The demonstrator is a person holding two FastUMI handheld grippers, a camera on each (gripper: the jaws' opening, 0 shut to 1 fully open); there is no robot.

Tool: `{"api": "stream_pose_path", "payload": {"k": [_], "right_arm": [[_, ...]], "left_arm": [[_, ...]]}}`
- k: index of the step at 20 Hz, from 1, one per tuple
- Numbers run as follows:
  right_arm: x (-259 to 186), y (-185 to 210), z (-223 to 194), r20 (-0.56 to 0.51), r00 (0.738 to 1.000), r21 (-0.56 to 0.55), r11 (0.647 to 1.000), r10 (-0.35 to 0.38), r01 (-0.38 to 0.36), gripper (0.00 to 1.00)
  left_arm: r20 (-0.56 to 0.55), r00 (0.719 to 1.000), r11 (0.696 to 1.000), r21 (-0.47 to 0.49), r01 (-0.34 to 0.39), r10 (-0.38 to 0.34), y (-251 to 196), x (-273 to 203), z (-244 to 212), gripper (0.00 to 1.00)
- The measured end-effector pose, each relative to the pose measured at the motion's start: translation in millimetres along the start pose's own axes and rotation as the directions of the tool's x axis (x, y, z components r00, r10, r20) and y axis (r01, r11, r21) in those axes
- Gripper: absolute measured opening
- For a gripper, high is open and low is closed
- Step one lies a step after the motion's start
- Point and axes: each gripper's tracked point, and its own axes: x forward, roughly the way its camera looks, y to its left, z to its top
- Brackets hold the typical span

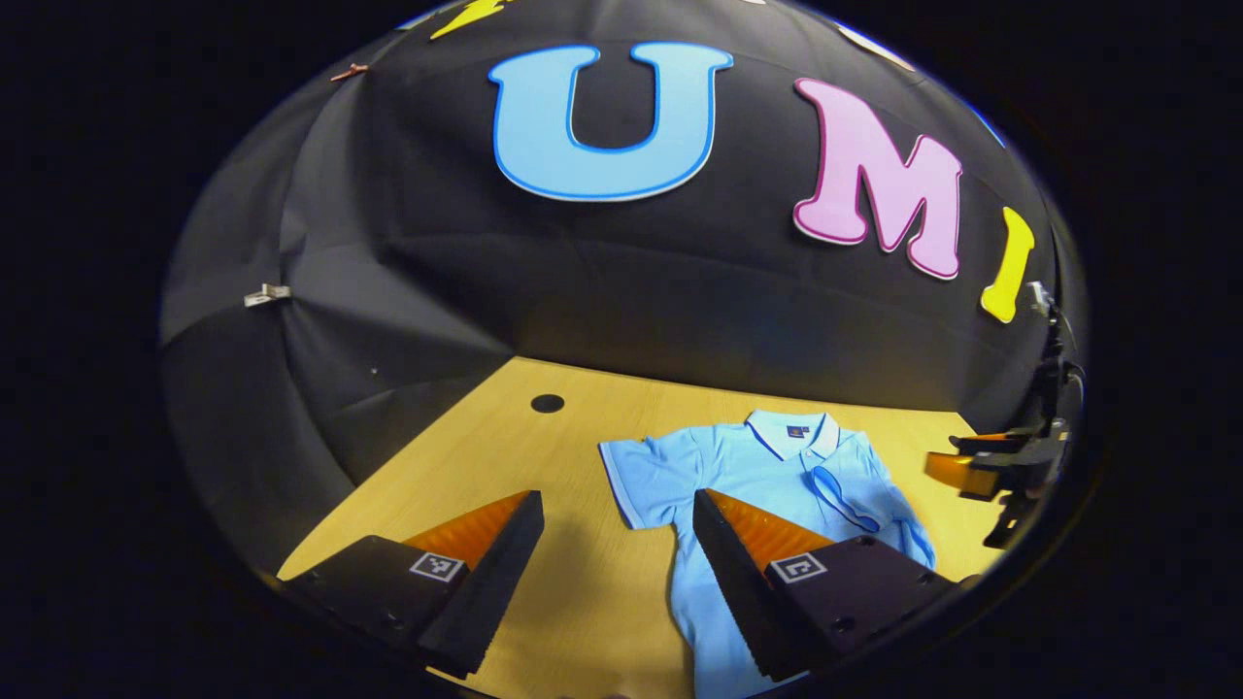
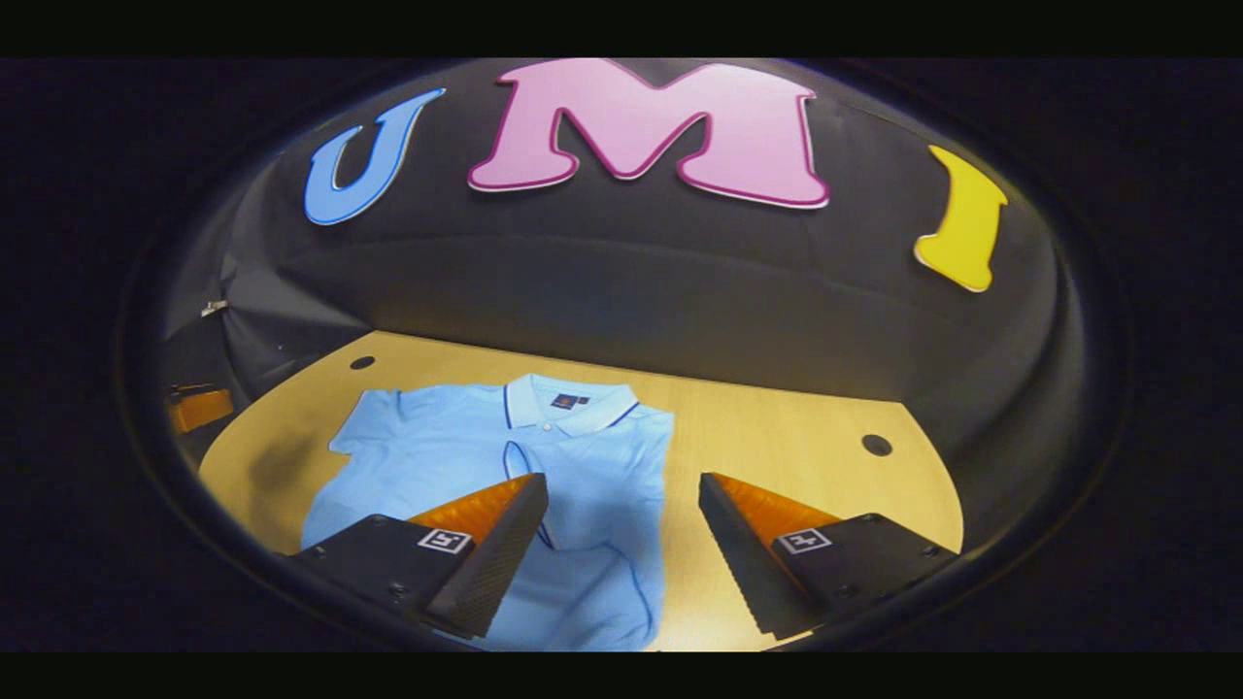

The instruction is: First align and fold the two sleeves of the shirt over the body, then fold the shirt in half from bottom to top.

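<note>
The shirt (image 2: 544, 485) lies flat on the worktop (image 2: 777, 427), one sleeve folded over the body. Both grippers, left gripper (image 1: 618, 544) and right gripper (image 2: 621, 524), hover open and empty. Next, I think, comes the spread sleeve (image 1: 646, 476) at centre frame.

No text can be read — the small dark label (image 1: 797, 430) inside the collar of the polo shirt (image 1: 767, 476) is too small.
</note>
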Motion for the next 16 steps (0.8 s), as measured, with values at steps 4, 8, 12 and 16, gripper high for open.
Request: {"api": "stream_pose_path", "payload": {"k": [4,8,12,16], "right_arm": [[-30.6,-37.5,-4.4,0.007,0.998,-0.003,0.998,-0.056,0.056,0.98],[-58.5,-63.6,-9.9,0.010,0.995,0.018,0.995,-0.100,0.100,0.98],[-74.3,-75.5,-18.1,0.003,0.992,0.039,0.991,-0.126,0.126,0.98],[-84.6,-77.4,-29.7,-0.013,0.991,0.043,0.990,-0.133,0.133,0.98]], "left_arm": [[-0.045,0.999,1.000,-0.007,0.029,-0.029,-0.7,70.7,-10.1,0.99],[-0.068,0.997,0.999,0.024,0.047,-0.045,-6.4,139.8,-12.5,0.98],[-0.092,0.994,0.995,0.079,0.066,-0.059,-9.0,195.8,-14.7,0.99],[-0.133,0.988,0.990,0.108,0.094,-0.079,-11.3,233.3,-27.3,0.98]]}}
